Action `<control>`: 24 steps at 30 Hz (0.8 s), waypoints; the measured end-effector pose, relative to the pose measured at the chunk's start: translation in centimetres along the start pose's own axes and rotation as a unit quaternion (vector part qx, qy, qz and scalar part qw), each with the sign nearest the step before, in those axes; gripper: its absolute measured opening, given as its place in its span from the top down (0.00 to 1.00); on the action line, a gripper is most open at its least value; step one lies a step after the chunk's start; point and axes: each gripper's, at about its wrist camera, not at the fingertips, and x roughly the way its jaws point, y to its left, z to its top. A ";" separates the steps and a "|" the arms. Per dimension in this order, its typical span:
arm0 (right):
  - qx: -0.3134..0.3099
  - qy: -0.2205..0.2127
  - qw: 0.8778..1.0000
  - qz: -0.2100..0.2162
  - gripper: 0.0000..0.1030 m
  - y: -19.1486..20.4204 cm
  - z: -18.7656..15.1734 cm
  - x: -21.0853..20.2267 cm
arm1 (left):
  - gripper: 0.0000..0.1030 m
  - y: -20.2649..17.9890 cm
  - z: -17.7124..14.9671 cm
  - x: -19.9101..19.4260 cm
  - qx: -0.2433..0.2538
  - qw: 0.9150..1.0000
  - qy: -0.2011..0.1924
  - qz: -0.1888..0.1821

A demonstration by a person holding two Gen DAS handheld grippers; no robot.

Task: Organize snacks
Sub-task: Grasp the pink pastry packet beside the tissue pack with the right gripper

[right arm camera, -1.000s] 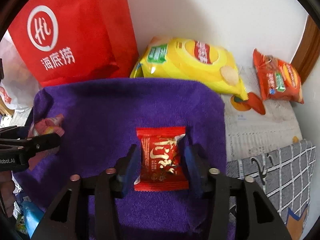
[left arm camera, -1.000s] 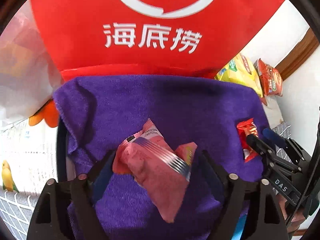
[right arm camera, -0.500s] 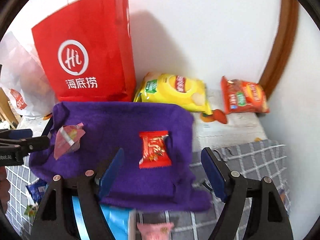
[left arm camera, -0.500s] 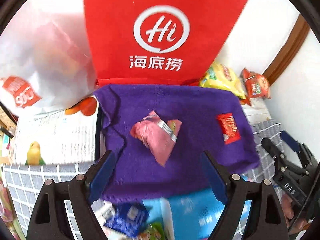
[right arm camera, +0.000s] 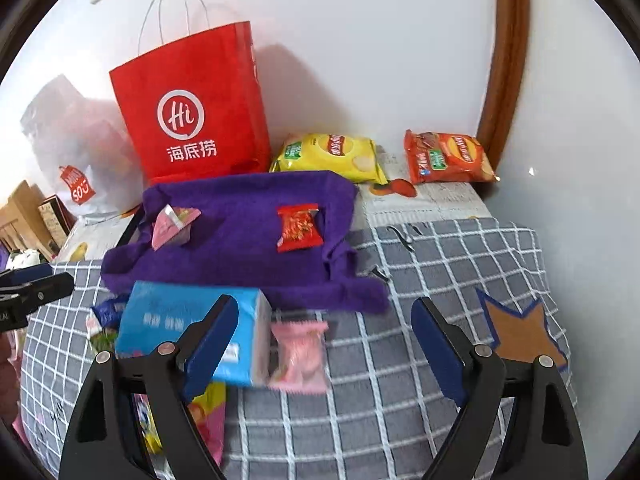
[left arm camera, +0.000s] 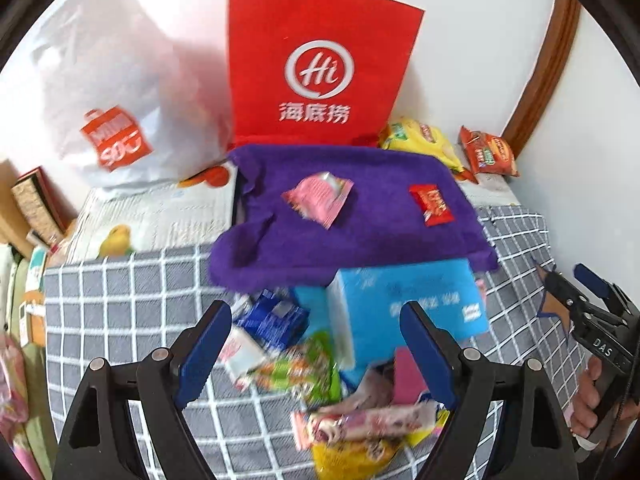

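left tool point(left arm camera: 316, 356): jaws wide apart, nothing held | right tool point(right arm camera: 324, 350): jaws wide apart, nothing held

A fuzzy matt purple towel point(right arm camera: 248, 240) lies on grey checked woven cloth point(right arm camera: 440, 264), bearing a glossy red foil packet point(right arm camera: 298, 227), behind it a smooth red paper bag point(right arm camera: 192, 108) and glossy wood trim point(right arm camera: 504, 60).

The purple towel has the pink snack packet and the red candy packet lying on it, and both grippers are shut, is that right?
Not quite. The left gripper and right gripper are both open and empty, as each wrist view shows. The pink snack packet and red candy packet do lie on the purple towel.
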 end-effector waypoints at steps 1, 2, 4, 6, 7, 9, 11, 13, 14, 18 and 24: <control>-0.001 -0.002 1.000 -0.003 0.15 -0.1 -0.6 -0.2 | 0.17 0.2 -0.5 0.0 -0.004 1.000 0.004 0.001; -0.001 -0.004 1.000 -0.002 0.15 -0.3 -1.1 -0.4 | 0.17 0.4 -1.1 0.0 -0.009 1.000 0.011 0.001; 0.006 -0.002 1.000 0.010 0.15 -0.8 -2.2 -0.7 | 0.17 0.7 -2.1 0.0 -0.014 1.000 0.022 0.000; 0.011 0.005 1.000 0.017 0.15 -1.1 -3.1 -0.5 | 0.17 1.0 -3.1 0.1 -0.017 0.999 0.029 0.004; 0.011 0.008 1.000 0.015 0.15 -1.2 -3.4 -0.3 | 0.17 1.1 -3.7 0.1 -0.018 0.999 0.030 0.006; 0.013 0.011 1.000 0.008 0.15 -1.3 -4.1 0.3 | 0.17 1.5 -4.6 0.3 -0.020 0.999 0.034 0.012; 0.016 0.017 1.000 0.013 0.19 -1.3 -4.6 1.2 | 0.17 1.9 -5.2 0.4 -0.024 0.999 0.036 0.014; 0.020 0.032 0.999 0.026 0.29 -1.3 -5.1 2.6 | 0.17 2.4 -5.8 0.3 -0.029 0.999 0.028 0.018; 0.023 0.038 0.998 0.032 0.33 -1.4 -5.3 3.2 | 0.17 2.7 -6.0 0.3 -0.029 0.999 0.025 0.021; 0.022 0.057 0.997 0.051 0.39 -1.2 -5.7 5.7 | 0.17 3.5 -6.6 0.5 -0.032 0.999 0.026 0.031; 0.013 0.064 0.996 0.069 0.45 -0.5 -5.5 8.3 | 0.17 5.1 -6.9 1.0 -0.047 0.998 0.031 0.037</control>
